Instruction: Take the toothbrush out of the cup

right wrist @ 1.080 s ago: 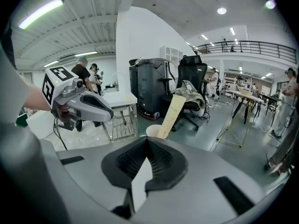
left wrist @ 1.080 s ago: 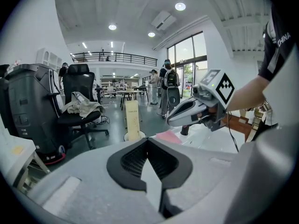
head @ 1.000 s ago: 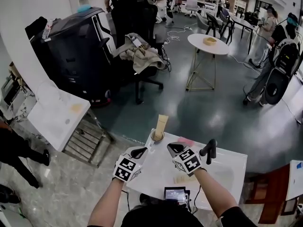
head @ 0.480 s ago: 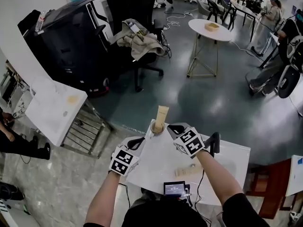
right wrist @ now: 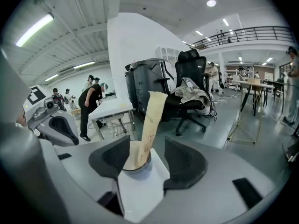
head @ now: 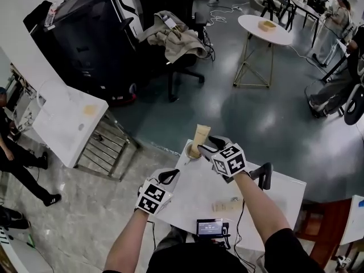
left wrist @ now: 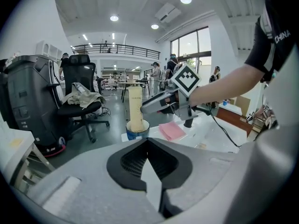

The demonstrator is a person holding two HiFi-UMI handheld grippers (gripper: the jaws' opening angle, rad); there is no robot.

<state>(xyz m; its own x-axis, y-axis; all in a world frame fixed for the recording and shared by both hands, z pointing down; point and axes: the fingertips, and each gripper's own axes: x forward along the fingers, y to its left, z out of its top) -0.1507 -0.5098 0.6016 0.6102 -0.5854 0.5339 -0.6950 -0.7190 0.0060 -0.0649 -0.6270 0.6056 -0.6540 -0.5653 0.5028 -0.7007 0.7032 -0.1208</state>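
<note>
At the far corner of the white surface point(head: 193, 201), my right tongs point(head: 208, 145) are opening, the cup point(head: 191, 151) and its standing toothbrush point(head: 201, 136) between them. My left tongs point(head: 170, 176) hang clenched, empty.

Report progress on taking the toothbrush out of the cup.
Done: nothing; the toothbrush stands in the cup. In hand: the right gripper is at the cup, jaws opening, with the toothbrush lined up between them, ungripped. Left: grip it and lift it clear.
</note>
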